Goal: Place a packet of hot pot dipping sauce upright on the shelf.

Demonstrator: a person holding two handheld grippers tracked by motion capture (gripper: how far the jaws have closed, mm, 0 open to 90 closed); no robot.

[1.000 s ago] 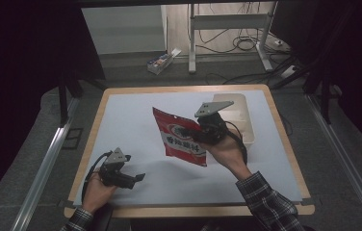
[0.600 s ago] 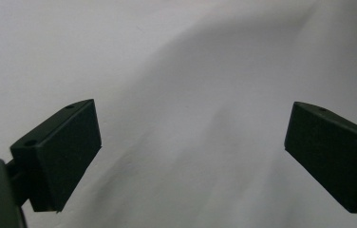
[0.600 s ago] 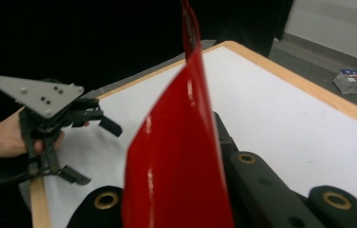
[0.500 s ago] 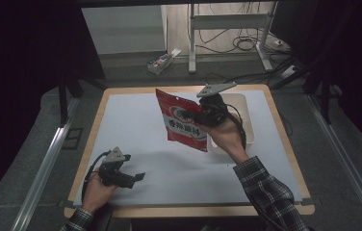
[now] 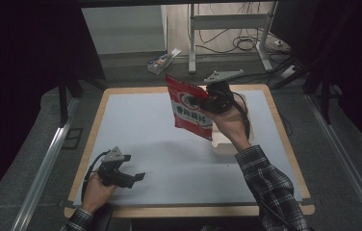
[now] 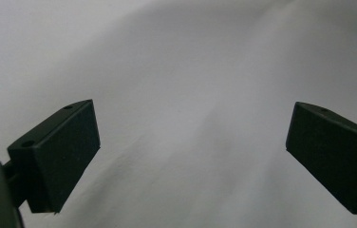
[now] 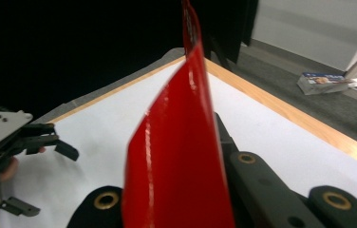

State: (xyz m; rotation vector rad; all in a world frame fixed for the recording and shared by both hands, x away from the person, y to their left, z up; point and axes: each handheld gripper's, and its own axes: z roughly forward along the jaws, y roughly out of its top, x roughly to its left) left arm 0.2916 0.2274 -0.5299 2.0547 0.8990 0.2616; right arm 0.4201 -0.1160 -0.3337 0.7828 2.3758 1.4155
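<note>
Aloft, the red pouch hangs pinched in the right tongs, above the worktop.
High view: red, glossy, with white print and a round emblem; a pale tray, perhaps, sits behind. Left tongs rest spread over bare white. Right view: pouch edge-on between pressed jaws.

The red bag looks like glossy plastic film; light reflects on its smooth side. The jaws of the left gripper are matt black, like hard plastic. The table has a smooth, matt white top with a wooden edge. The sleeve is checked cloth.
</note>
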